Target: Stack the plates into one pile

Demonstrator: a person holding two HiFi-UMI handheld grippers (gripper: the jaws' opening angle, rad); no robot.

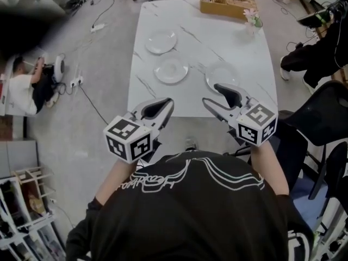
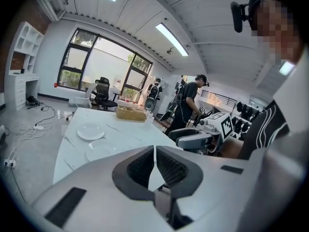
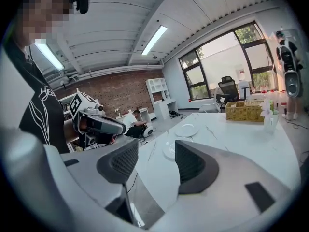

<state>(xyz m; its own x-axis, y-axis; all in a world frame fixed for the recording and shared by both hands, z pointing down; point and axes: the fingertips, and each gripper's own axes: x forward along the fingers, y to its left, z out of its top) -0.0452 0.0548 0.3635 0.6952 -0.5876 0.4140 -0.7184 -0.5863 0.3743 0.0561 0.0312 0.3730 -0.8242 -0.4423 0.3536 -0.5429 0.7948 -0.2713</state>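
Note:
Three white plates lie apart on the white marble table [image 1: 163, 99]: a far plate [image 1: 160, 41], a middle plate [image 1: 171, 69] and a right plate [image 1: 220, 74], which is partly hidden by my right gripper's upper finger. Both grippers hover over the table's near edge, short of the plates. My left gripper [image 1: 165, 105] is shut, its tips meeting with nothing between them [image 2: 154, 148]. My right gripper [image 1: 211, 93] is open and empty [image 3: 157, 151]. The left gripper view shows the far plate [image 2: 91, 131] and the middle plate [image 2: 99, 151].
A wicker basket [image 1: 223, 3] and a small flower vase [image 1: 252, 19] stand at the table's far right. A black chair [image 1: 321, 113] and a standing person [image 1: 315, 53] are to the right. Another person [image 1: 24, 88] sits on the floor at left among cables.

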